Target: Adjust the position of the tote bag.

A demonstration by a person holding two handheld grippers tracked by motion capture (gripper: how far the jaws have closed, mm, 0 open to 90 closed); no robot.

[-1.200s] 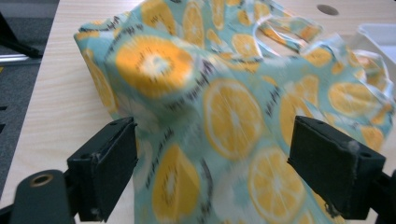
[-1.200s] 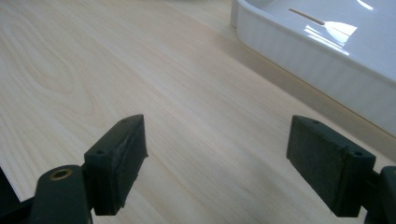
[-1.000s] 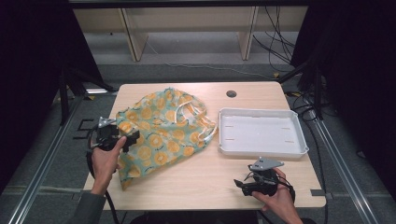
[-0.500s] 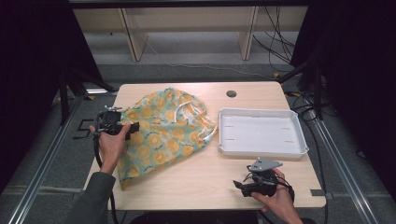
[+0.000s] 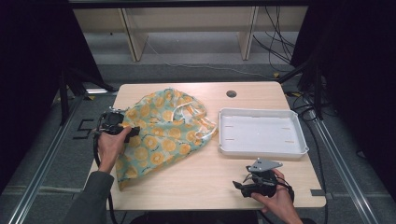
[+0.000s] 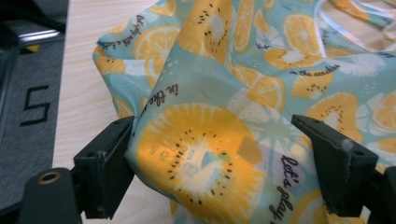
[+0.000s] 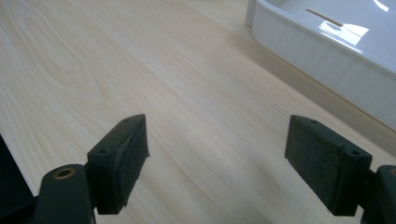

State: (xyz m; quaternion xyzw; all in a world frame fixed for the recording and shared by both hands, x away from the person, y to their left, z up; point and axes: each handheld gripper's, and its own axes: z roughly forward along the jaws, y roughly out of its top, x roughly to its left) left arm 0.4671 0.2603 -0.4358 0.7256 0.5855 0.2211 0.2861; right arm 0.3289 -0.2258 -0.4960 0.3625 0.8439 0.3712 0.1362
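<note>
Your left gripper (image 6: pixel 215 154): jaws spread, a raised fold of the soft teal cloth bag printed with orange slices (image 6: pixel 243 93) between them, apparently touching one pad. Your right gripper (image 7: pixel 217 158): jaws spread over the pale wood-grain table (image 7: pixel 140 70), the glossy white rectangular plastic tray (image 7: pixel 327 51) ahead.

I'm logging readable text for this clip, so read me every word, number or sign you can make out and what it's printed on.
"in the" in cursive, on the teal fabric bag printed with orange slices, on a fold of it.
"let's play", on the same bag near the left gripper.
"in the sunshine", small and blurry, so only likely, on the bag farther back.
"5", black on the grey floor mat beside the wooden table.
</note>
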